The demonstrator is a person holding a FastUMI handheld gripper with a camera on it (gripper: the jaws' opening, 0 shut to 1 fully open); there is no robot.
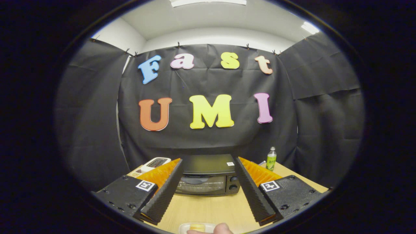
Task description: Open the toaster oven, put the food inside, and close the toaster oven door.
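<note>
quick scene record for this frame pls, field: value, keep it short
gripper: open, fingers spread wide, holding nothing
toaster oven: black, on the table beyond the fingers, door closed
food: yellowish piece in a pale shallow dish, near the camera, below the fingers
hand: fingertip beside the dish
bottle: green, upright, to the right of the oven
white device: left of the oven, behind the left finger
table: light wood
task state: door not yet opened
</note>
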